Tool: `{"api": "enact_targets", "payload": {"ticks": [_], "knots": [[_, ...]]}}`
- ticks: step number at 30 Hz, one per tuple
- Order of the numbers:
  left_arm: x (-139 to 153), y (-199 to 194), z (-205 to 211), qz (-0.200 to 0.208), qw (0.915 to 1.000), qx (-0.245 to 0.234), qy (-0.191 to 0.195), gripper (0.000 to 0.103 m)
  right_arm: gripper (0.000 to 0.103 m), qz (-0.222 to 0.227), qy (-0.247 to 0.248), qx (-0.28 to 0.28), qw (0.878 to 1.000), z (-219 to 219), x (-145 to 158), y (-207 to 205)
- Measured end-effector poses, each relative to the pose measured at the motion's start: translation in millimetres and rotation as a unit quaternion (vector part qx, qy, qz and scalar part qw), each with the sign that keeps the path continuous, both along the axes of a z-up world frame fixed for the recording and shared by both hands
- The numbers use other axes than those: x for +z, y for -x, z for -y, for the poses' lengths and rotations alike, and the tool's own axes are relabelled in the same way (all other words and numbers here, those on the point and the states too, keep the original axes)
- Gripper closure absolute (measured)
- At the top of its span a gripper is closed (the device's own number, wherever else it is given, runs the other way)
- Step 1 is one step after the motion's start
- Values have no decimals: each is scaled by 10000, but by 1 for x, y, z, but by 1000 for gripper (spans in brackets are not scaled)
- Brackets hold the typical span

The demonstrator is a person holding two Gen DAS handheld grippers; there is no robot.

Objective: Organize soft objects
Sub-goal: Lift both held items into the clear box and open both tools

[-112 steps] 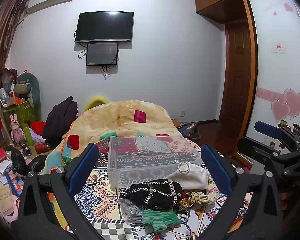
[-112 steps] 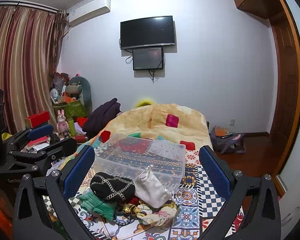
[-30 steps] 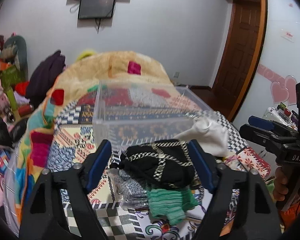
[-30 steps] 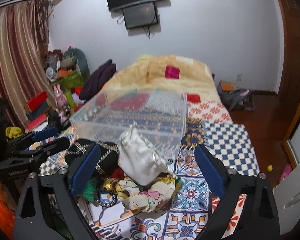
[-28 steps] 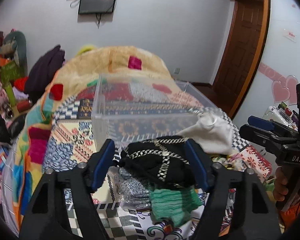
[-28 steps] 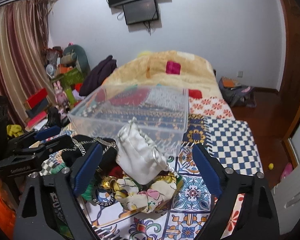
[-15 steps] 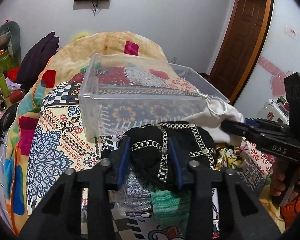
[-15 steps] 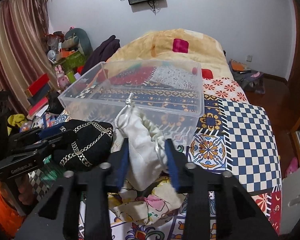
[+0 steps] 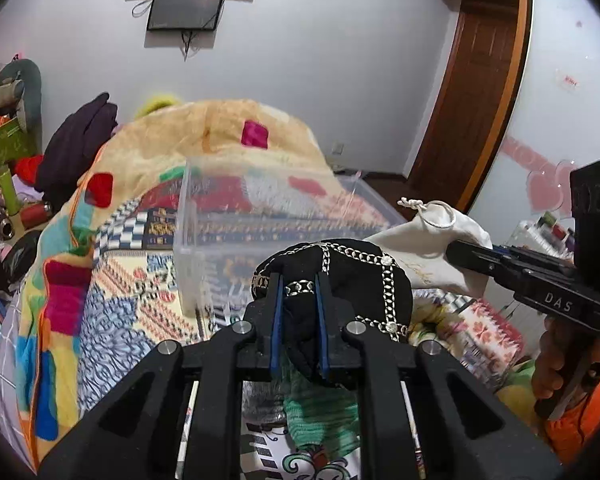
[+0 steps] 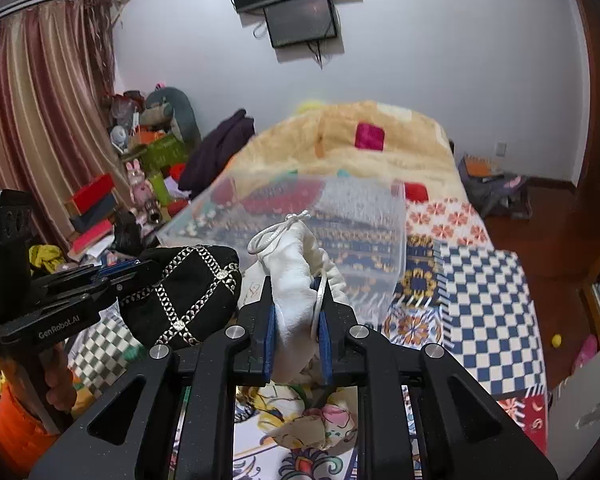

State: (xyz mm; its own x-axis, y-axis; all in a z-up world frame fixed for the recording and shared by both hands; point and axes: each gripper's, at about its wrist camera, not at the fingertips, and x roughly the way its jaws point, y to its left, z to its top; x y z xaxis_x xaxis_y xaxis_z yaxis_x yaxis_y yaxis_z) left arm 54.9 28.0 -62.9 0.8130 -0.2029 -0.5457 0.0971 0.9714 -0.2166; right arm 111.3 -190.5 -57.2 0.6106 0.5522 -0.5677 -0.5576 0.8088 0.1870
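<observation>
Left hand-held gripper (image 9: 299, 316) pinches the black chain-trimmed fabric pouch (image 9: 340, 280); right hand-held gripper (image 10: 296, 316) pinches the white drawstring cloth bag (image 10: 296, 276). Both hang short of the clear plastic bin (image 10: 380, 208) at 12 o'clock — nothing binned yet. Green knit piece (image 9: 320, 412) and floral cloth (image 10: 312, 424) remain on the bed.

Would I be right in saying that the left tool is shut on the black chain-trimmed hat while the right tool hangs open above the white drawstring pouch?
Not quite: the right tool is not open. The right wrist view shows it shut on the white drawstring pouch, fabric pinched between its fingers. The left tool is indeed shut on the black chain-trimmed hat.
</observation>
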Motion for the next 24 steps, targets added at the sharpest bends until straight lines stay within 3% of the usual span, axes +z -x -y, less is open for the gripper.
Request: {"api": "enact_targets", "payload": {"ticks": [6,12,18,24], "knots": [[31,-5,-13,335,9993,165,-10,90,87,394,-102,-167,9990,6,23,-2],[47,-36,-22,517,9969,458,-378,90,87,592,-71,-412,9974,8,34,-22],[42,-73,-21,409,9956,469,-696,90,87,516,58,-475,9975,-2,27,-51],[19,-110,-17,10,9952,366,-904,90,87,238,427,-355,9982,-19,3,-76]]}}
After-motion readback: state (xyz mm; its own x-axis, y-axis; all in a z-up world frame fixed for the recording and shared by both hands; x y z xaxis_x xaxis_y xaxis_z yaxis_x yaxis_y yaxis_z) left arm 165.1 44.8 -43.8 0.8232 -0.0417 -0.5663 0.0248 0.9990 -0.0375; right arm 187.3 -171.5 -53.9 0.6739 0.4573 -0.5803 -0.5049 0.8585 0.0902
